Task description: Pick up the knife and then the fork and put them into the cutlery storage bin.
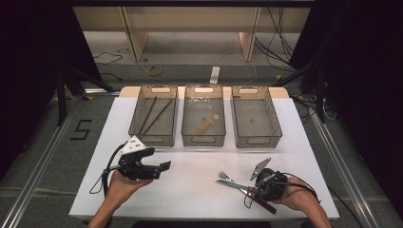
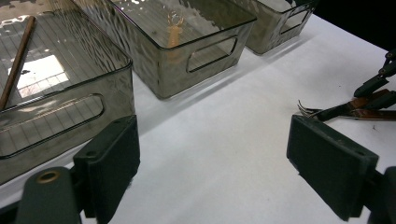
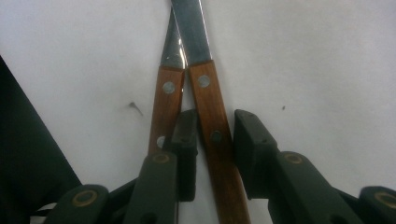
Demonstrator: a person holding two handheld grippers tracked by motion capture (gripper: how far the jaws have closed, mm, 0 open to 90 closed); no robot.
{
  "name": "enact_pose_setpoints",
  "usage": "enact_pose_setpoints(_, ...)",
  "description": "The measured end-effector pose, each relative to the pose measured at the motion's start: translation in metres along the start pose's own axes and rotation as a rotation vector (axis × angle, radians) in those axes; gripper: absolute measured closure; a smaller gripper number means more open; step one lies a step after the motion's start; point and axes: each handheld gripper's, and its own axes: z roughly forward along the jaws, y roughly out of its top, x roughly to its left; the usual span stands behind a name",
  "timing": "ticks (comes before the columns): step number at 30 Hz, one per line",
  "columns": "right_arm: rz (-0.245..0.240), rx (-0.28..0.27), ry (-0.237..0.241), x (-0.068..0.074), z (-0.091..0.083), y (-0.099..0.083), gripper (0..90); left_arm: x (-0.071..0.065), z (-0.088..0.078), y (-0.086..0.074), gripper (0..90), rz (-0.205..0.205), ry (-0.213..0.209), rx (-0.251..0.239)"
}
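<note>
Knife (image 3: 212, 135) and fork (image 3: 164, 112) lie side by side on the white table (image 1: 199, 190), front right, wooden handles toward the person. In the right gripper view the two handles almost touch, each with metal rivets, steel parts running up and away. In the high view the fork tines (image 1: 223, 176) point left-back, the knife blade just in front of them.

Right gripper (image 3: 215, 154) is down over them, jaws straddling the knife handle: one jaw sits in the gap between the two handles, the other on the far side of the knife. There's a slight gap on that outer side, so jaws are part closed around the knife, not clamped. Fork handle lies outside the jaws. Right hand (image 1: 297, 197) holds the gripper at the table's front right edge, cable looping behind.

Left gripper (image 1: 161, 167) is held by the left hand (image 1: 121, 183) over the front left of the table, jaws spread wide with nothing between them, pointed right toward the cutlery. In the left gripper view the fork tines show just past the far jaw.

Three smoky clear bins in a row at the back. Left bin (image 1: 153, 115) holds two chopsticks (image 1: 152, 115). Middle bin (image 1: 203, 116) holds a wooden-handled utensil (image 1: 208, 124), type unclear. Right bin (image 1: 255, 116) has nothing in it.
</note>
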Motion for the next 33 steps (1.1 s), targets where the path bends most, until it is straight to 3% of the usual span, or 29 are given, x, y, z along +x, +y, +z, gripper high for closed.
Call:
enact_pose_setpoints(7,-0.040,-0.005,0.005,0.000,0.000,0.000,75.9,-0.001,0.000,0.000,16.8,-0.002,-0.004,0.001)
enact_pose_setpoints(21,-0.047,-0.016,0.010,0.002,-0.001,-0.002,76.7,0.000,0.000,0.000,16.8,-0.002,-0.004,-0.001)
enact_pose_setpoints(24,-0.065,-0.043,0.017,0.002,-0.002,-0.003,76.8,0.000,0.000,0.000,16.8,-0.003,-0.004,-0.001)
enact_pose_setpoints(33,0.000,-0.147,0.000,-0.005,-0.017,-0.005,76.9,0.001,0.000,0.000,16.8,-0.009,-0.005,-0.011)
